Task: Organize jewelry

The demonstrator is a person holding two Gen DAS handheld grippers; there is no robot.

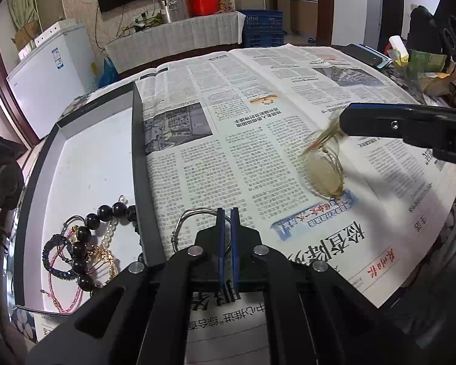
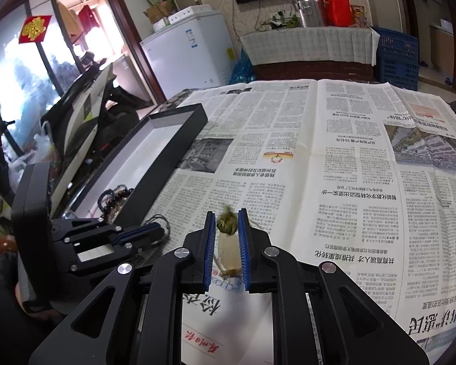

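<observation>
My left gripper (image 1: 226, 213) is low over the newspaper, its blue pads shut on a silver wire bangle (image 1: 191, 222) just right of the box wall. In the right wrist view the left gripper (image 2: 155, 228) lies beside that box. A dark-rimmed, white-floored box (image 1: 138, 152) holds a black bead bracelet (image 1: 85, 234), a pearl strand (image 1: 109, 231), a gold chain (image 1: 105, 255) and a blue beaded bracelet (image 1: 54, 252). My right gripper (image 2: 226, 213) is shut on the olive knot of a pale translucent pendant (image 2: 228, 252). The pendant (image 1: 325, 173) hangs blurred under the right gripper (image 1: 342, 121).
Newspaper (image 1: 228, 106) covers the round table. A dark phone (image 1: 364, 54) and loose packets (image 1: 425, 67) sit at the far right edge. The open box (image 2: 155, 152) runs along the left edge, with a white freezer (image 2: 185, 54) and a cloth-covered shelf (image 2: 307, 45) beyond.
</observation>
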